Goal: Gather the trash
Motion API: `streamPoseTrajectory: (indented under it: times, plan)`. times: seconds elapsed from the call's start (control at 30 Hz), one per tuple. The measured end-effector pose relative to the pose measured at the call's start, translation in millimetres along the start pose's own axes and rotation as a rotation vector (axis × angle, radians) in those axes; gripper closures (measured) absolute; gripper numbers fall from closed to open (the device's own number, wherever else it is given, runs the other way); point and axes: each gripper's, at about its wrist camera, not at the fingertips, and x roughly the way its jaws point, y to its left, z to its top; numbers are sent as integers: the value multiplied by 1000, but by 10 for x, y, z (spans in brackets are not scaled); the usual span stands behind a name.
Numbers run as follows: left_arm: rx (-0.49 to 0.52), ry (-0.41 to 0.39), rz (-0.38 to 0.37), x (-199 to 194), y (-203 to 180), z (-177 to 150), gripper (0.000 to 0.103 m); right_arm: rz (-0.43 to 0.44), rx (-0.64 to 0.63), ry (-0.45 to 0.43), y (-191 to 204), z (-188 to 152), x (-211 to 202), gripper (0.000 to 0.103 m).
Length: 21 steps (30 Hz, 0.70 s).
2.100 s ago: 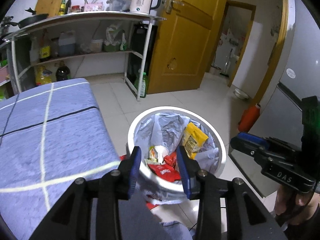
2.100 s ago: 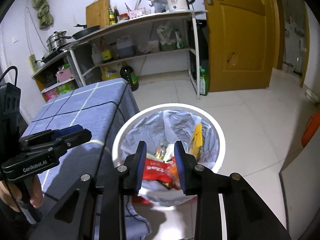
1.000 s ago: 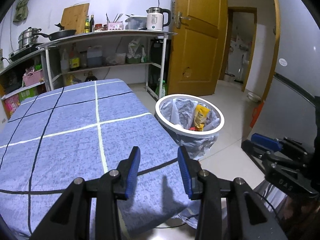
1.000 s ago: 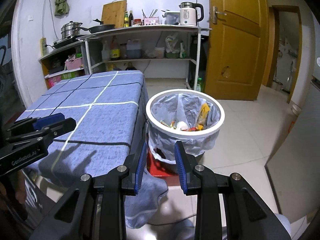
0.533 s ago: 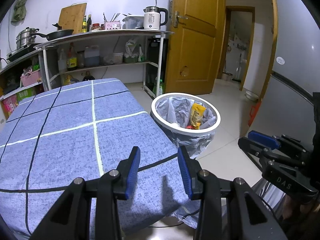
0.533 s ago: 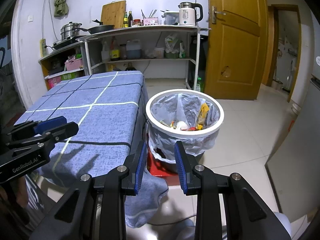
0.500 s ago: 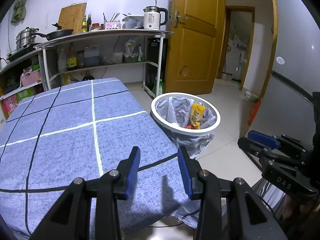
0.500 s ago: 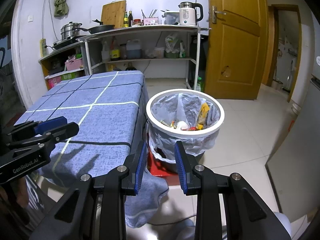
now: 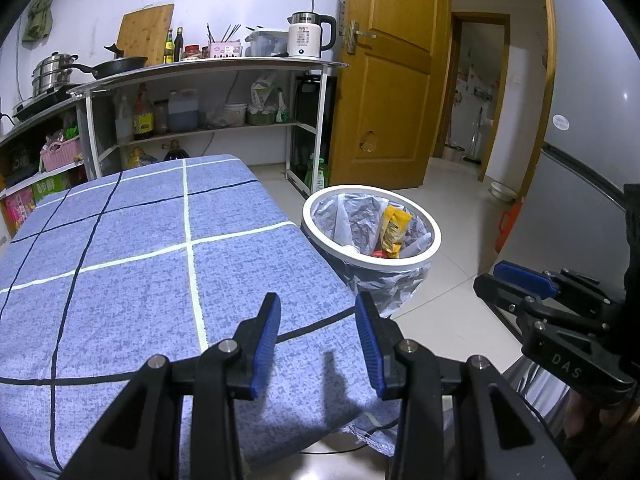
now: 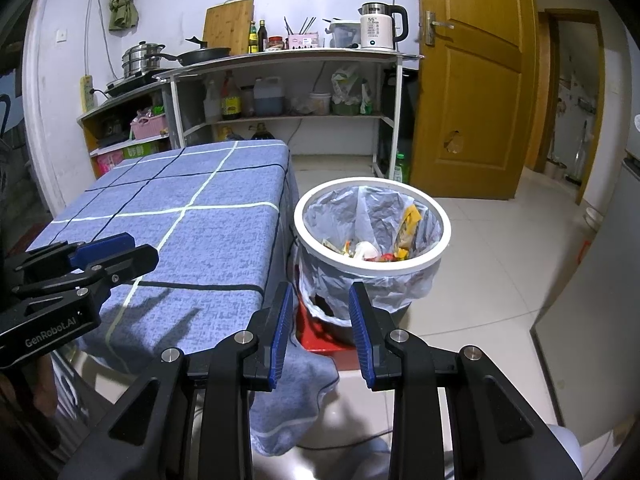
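A white-rimmed trash bin (image 9: 436,240) with a plastic liner stands on the floor right of the table; it also shows in the right wrist view (image 10: 447,236). Inside lie a yellow snack wrapper (image 9: 391,229) and several other scraps (image 10: 366,251). My left gripper (image 9: 316,336) is open and empty above the near edge of the blue checked tablecloth (image 9: 140,264). My right gripper (image 10: 320,322) is open and empty, held low in front of the bin and beside the table corner (image 10: 256,280). Each gripper shows in the other's view: the right one (image 9: 532,292), the left one (image 10: 104,258).
A kitchen rack (image 9: 208,80) with pans, bottles and a kettle (image 9: 306,40) stands along the back wall. A yellow door (image 9: 384,92) is behind the bin. A red stool (image 10: 320,338) sits under the bin. A grey fridge side (image 9: 588,184) is at the right.
Over two seconds both grippers pulled back and up from over the bin's mouth to the table's near edge. In the last half second they barely moved.
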Motion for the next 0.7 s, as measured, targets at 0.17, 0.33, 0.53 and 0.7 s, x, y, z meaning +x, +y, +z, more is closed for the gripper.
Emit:
streamPoseTrajectory:
  times: [0.17, 0.33, 0.53, 0.7]
  plan:
    - [-2, 0, 1, -1, -1, -2, 63, 1, -1, 1, 7, 5, 6, 73]
    - [2, -1, 3, -7, -3, 0, 63, 5, -3, 4, 11, 2, 9, 73]
    - [-5, 0, 0, -12, 2, 5, 63, 5, -2, 3, 13, 17, 12, 73]
    - [-5, 0, 0, -19, -2, 14, 63, 7, -1, 5, 11, 16, 12, 73]
